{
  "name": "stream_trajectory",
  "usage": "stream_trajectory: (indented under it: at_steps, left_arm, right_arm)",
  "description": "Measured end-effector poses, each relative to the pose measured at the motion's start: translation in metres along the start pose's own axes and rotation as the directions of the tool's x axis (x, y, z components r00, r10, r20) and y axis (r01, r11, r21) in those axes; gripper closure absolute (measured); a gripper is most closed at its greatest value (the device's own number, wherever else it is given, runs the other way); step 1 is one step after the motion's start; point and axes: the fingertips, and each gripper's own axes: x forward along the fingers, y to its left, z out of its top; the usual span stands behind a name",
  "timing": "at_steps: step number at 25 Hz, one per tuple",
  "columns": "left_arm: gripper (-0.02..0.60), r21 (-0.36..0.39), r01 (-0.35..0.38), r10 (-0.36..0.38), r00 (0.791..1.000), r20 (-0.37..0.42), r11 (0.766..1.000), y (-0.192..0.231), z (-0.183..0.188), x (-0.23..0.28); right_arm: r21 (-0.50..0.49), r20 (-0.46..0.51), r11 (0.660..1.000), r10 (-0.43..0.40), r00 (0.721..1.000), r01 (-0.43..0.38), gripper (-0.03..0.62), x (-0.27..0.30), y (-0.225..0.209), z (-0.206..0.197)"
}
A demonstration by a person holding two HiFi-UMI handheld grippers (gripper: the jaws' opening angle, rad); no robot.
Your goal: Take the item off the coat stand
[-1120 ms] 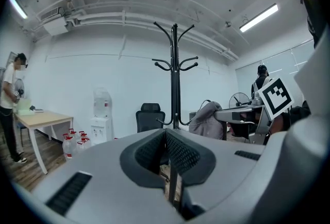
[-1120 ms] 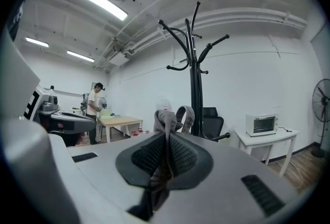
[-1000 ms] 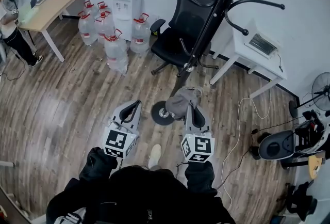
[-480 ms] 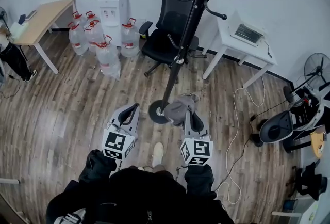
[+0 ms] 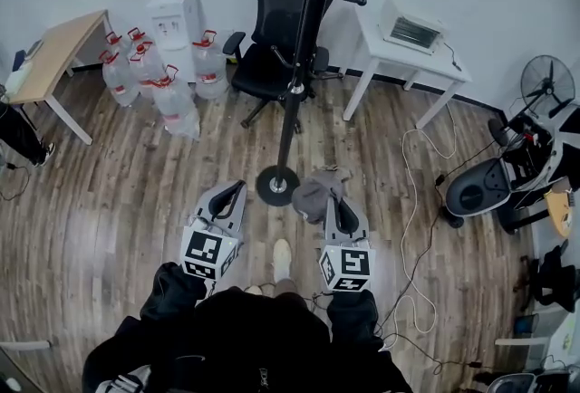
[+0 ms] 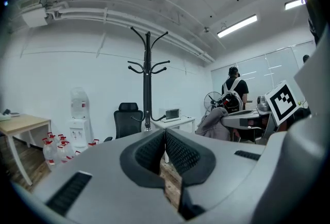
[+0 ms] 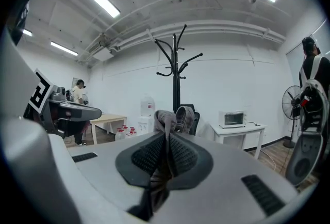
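A grey cap [image 5: 314,195] [image 7: 172,120] is pinched between the jaws of my right gripper [image 5: 332,197] [image 7: 166,158], which is shut on its fabric; the cap hangs free of the stand. The black coat stand [image 5: 294,79] [image 6: 147,78] [image 7: 176,70] rises ahead with bare hooks, its round base [image 5: 276,185] on the floor just left of the cap. My left gripper [image 5: 231,194] [image 6: 164,150] is beside the right one, jaws shut with nothing between them.
A black office chair [image 5: 272,38] stands behind the stand, and a white table [image 5: 412,56] with a toaster oven [image 5: 413,27] to its right. Water jugs [image 5: 163,83] and a dispenser [image 5: 172,6] sit at the left, a wooden desk [image 5: 50,56] beyond. A fan [image 5: 544,79] and cables lie at the right.
The view has pulled back from the coat stand, which now looks farther and higher in the frame. Both grippers keep their places, the right one still holding the cap.
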Motion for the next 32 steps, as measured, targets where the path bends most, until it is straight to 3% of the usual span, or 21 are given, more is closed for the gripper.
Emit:
stream_trajectory:
  at_steps: [7, 32]
  left_arm:
    - [0.558, 0.001, 0.035, -0.035, 0.999, -0.009, 0.999, -0.016, -0.001, 0.006]
    - [0.558, -0.002, 0.033, -0.033, 0.999, -0.006, 0.999, -0.009, -0.006, 0.011]
  right_arm:
    - [0.003, -0.025, 0.999, -0.033, 0.999, 0.033, 0.559, -0.016, -0.012, -0.01]
    - [0.0, -0.005, 0.999, -0.042, 0.999, 0.042, 0.559, -0.007, -0.013, -0.01]
